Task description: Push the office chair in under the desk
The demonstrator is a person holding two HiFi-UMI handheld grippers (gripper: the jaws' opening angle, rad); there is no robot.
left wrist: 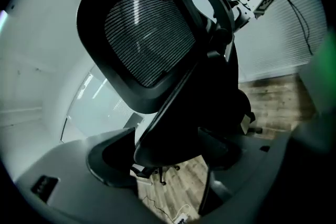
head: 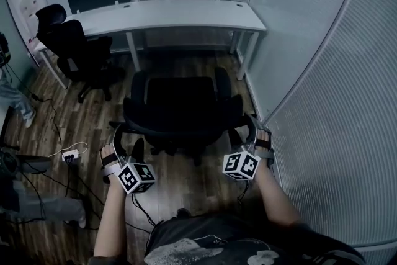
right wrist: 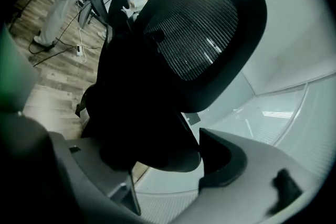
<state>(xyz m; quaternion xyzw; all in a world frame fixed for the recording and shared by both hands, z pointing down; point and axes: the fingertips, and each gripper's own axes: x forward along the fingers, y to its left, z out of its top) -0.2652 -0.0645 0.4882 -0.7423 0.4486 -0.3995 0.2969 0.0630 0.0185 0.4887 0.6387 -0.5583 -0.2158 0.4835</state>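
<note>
We stand behind the black mesh-backed office chair [head: 183, 105], which sits out on the wood-pattern floor [head: 186, 186], on the near side of the long white desk [head: 180, 14] and not yet under it. Its seat faces the desk, roughly in line with the bay between the middle leg and the right-hand legs.

The left gripper [head: 127, 146] sits at the left edge of the curved backrest [left wrist: 147, 34] and the right gripper [head: 243, 133] at its right edge. Both have their jaws spread wide. In each gripper view the dark lower rim of the backrest lies between the jaws, but we cannot see the pads clamping on it, so we read both as straddling the rim rather than gripping it.

We judge this to be the set-up for the push, with nothing of the travel done. The next move calls for even pressure from both sides, so that the castors roll straight toward the far wall. We should keep the armrests clear of the desk legs and away from the second black chair [head: 74, 49] at the far left.
</note>
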